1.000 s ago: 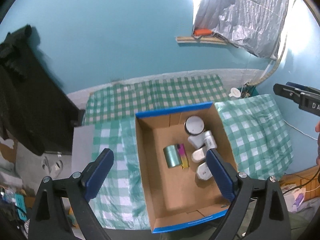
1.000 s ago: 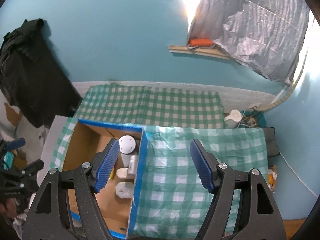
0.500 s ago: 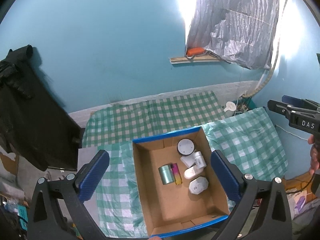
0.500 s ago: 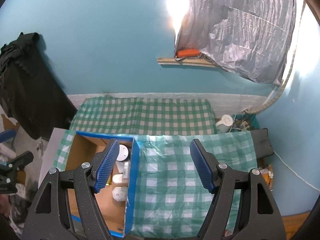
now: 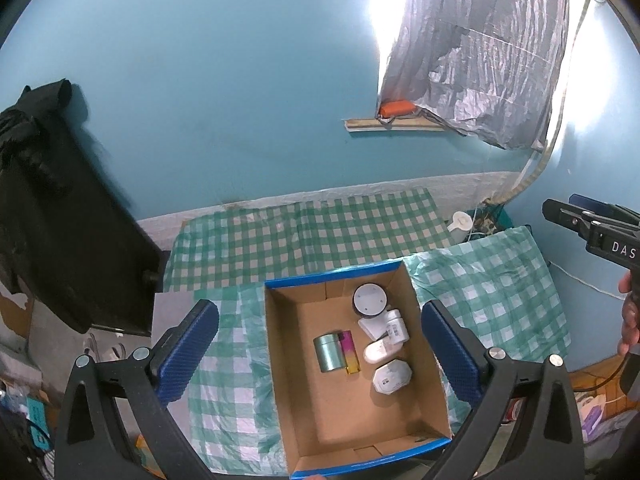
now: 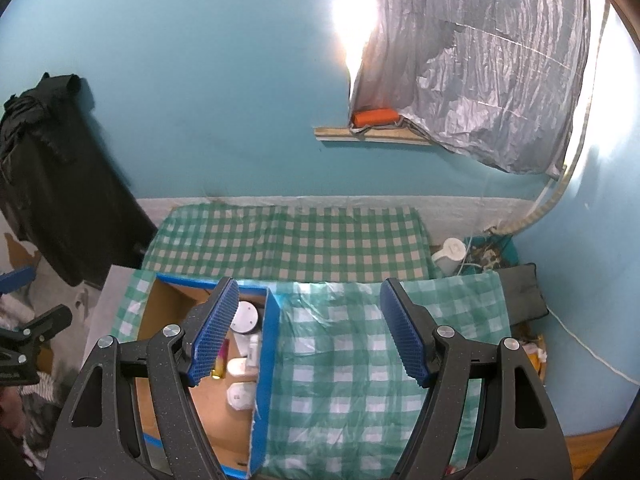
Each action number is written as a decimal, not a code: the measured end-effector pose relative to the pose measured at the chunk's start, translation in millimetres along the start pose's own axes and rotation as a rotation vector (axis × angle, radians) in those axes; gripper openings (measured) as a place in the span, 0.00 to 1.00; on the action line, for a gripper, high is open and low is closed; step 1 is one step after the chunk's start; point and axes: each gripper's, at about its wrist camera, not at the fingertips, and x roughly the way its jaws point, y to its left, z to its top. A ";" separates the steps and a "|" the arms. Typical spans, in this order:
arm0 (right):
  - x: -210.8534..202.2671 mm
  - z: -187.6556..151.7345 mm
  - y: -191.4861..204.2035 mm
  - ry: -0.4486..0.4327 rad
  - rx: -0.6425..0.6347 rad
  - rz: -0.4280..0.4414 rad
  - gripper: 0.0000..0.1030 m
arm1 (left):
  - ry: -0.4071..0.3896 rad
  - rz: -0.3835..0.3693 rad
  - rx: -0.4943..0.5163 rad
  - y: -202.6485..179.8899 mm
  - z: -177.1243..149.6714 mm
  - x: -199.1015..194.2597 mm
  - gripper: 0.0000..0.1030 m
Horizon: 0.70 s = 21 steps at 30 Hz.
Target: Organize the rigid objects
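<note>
Left gripper (image 5: 320, 344): jaws at their widest, empty, high above the box.
Cardboard box (image 5: 432, 364): on the checked desk (image 5: 224, 408); teal tin (image 5: 328, 353), white jars (image 5: 392, 376) inside.
Right gripper (image 6: 308, 332): jaws half open, empty.
Technique: likely finished; withdraw straight upward, clear of the box walls.

An open cardboard box (image 5: 352, 412) with blue-edged rim holds all the small items in its far half. A round white-lidded jar (image 5: 370, 299) stands in its far right corner. Nearer lie a white bottle (image 5: 396, 326), a white tube (image 5: 380, 351) and a white hexagonal jar (image 5: 392, 376). At the box's middle, a teal metallic cylinder (image 5: 328, 353) lies touching a pink-and-yellow stick (image 5: 349, 352).
</note>
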 end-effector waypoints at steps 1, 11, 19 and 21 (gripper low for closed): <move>-0.2 -0.1 0.1 -0.001 0.000 -0.001 0.71 | 0.003 0.001 -0.001 0.2 -0.1 0.6 0.99; 3.1 2.9 -0.1 0.000 -0.002 -0.010 0.71 | 0.016 0.008 -0.028 3.9 0.4 4.5 0.99; 7.1 3.5 -2.5 0.008 0.002 -0.001 0.71 | 0.015 0.018 -0.033 4.6 4.4 6.0 0.99; 8.0 2.7 -2.7 0.010 0.003 -0.001 0.71 | 0.016 0.021 -0.032 4.7 4.6 6.6 0.99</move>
